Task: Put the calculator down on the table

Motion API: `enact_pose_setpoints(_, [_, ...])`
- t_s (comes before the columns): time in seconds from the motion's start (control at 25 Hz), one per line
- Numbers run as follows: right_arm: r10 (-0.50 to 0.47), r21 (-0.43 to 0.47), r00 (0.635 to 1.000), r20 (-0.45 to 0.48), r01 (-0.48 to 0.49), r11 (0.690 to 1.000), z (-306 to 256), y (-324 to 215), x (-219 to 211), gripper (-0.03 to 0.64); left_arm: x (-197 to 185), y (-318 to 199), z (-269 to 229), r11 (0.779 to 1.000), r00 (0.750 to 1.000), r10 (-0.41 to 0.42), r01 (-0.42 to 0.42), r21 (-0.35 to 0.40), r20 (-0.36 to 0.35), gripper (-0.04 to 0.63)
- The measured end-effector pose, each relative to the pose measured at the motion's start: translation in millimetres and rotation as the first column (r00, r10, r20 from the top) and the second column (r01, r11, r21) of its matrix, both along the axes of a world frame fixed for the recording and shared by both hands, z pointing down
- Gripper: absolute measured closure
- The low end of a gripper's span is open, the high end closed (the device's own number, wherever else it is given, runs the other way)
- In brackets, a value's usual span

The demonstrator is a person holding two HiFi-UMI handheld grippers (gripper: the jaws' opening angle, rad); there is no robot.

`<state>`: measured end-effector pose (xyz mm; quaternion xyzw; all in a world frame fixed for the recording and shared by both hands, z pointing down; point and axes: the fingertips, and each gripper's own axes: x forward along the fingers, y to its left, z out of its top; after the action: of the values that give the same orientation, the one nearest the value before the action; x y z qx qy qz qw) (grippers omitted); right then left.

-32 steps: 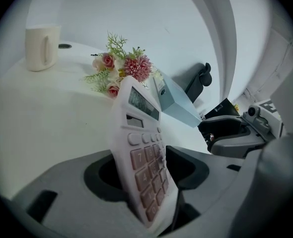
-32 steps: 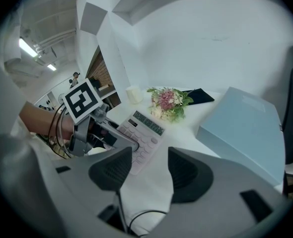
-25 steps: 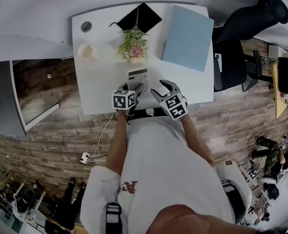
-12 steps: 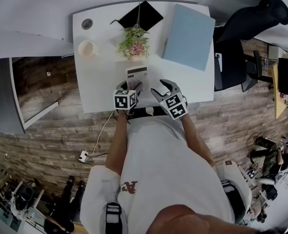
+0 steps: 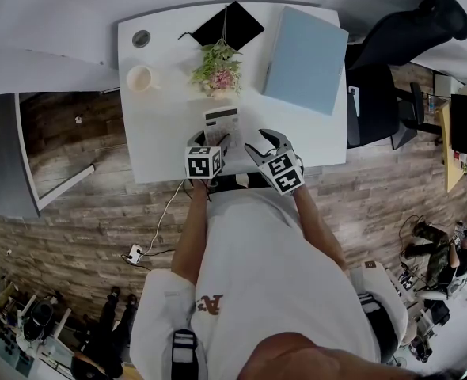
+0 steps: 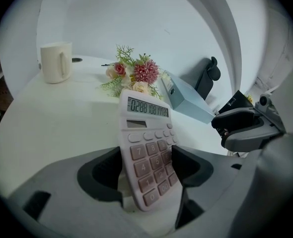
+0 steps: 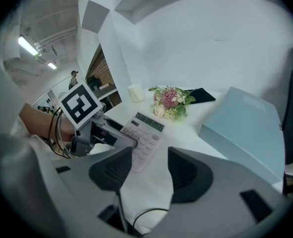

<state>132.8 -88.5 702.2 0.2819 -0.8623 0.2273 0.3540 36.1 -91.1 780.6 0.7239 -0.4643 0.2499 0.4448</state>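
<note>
The calculator (image 6: 146, 152) has a pale pink plastic shell, smooth with a soft sheen. Its keys are a deeper pink and matt, and the display window is glossy. The counter (image 5: 162, 125) is white, smooth and faintly satin. At its far left the mug (image 6: 56, 62) looks like cream glazed ceramic, smooth and slightly shiny. The flowers (image 6: 131, 78) could be cloth or plastic; which is unclear. The box (image 7: 246, 123) at the far right is pale blue, smooth and matt. The right gripper (image 7: 147, 168) is grey matt plastic, its pads (image 7: 186, 175) darker and duller. The floor (image 5: 83, 220) is grainy, matt wood planking. The person's shirt (image 5: 273, 267) is white cloth.
</note>
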Motion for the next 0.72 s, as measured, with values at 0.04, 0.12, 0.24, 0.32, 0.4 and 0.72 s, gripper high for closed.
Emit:
enact_pose_setpoints(0.04, [0.0, 0.003, 1.0, 0.001, 0.0, 1.0, 0, 0, 0, 0.385, -1, 0, 0, 1.0, 1.0, -0.002, 0.002, 0.001, 0.006, 0.273])
enact_pose_setpoints(0.12, [-0.003, 0.006, 1.0, -0.002, 0.003, 1.0, 1, 1, 1, 0.385, -2, 1, 1, 1.0, 1.0, -0.006, 0.005, 0.001, 0.019, 0.267])
enact_pose_setpoints(0.24, [-0.003, 0.005, 1.0, -0.001, 0.003, 1.0, 1, 2, 2, 0.385, -4, 2, 1, 1.0, 0.999, -0.002, 0.002, 0.002, 0.052, 0.259])
enact_pose_setpoints(0.32, [-0.002, 0.001, 1.0, -0.001, 0.002, 1.0, 0, 2, 2, 0.385, -5, 2, 2, 1.0, 0.998, -0.001, 0.001, 0.004, 0.063, 0.256])
enact_pose_setpoints(0.4, [-0.004, 0.005, 1.0, -0.004, 0.004, 1.0, 2, 1, 2, 0.385, -6, 2, 3, 1.0, 0.998, -0.003, 0.002, 0.005, 0.069, 0.256])
enact_pose_setpoints(0.72, [-0.004, 0.0, 1.0, -0.004, 0.004, 1.0, 0, 2, 1, 0.385, -11, 2, 2, 1.0, 0.992, 0.004, -0.007, 0.022, 0.125, 0.232])
